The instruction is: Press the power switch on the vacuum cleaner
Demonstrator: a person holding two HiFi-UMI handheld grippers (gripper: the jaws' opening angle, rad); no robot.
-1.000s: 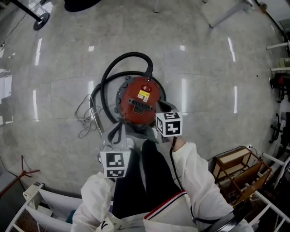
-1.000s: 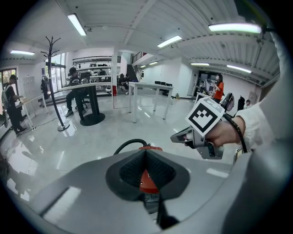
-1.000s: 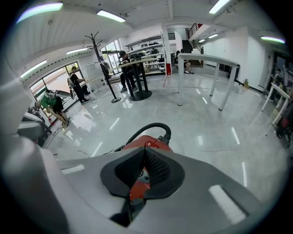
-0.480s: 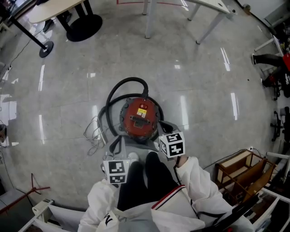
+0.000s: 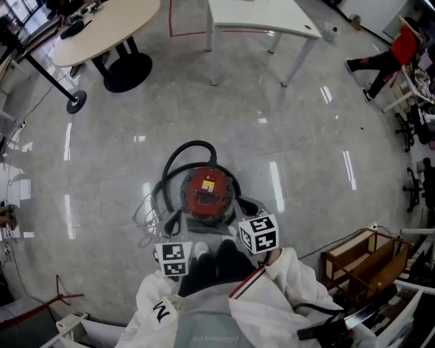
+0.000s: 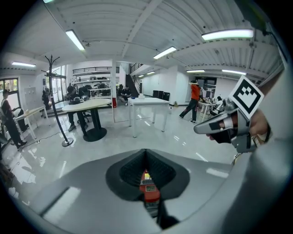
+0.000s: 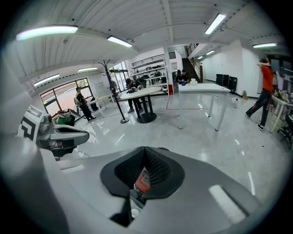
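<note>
A red round vacuum cleaner (image 5: 206,194) stands on the floor just ahead of the person's feet, its black hose (image 5: 182,155) looped behind it. My left gripper (image 5: 175,223) hangs over the vacuum's near left edge, jaws together and holding nothing. Over the near right edge is my right gripper (image 5: 247,205), likewise closed and empty. In the left gripper view the vacuum (image 6: 149,191) shows through the gap behind the joined jaws, and the right gripper (image 6: 219,126) is off to the right. The right gripper view shows the vacuum (image 7: 142,181) the same way.
A loose cord (image 5: 145,219) lies left of the vacuum. A round table (image 5: 102,27) and a white table (image 5: 258,13) stand farther off. A wooden crate (image 5: 360,255) sits at the right. A person in a red top (image 5: 389,56) walks at the far right.
The head camera has risen, so the vacuum looks smaller and more of the room shows. Both grippers have drawn back from the vacuum's top toward the body.
</note>
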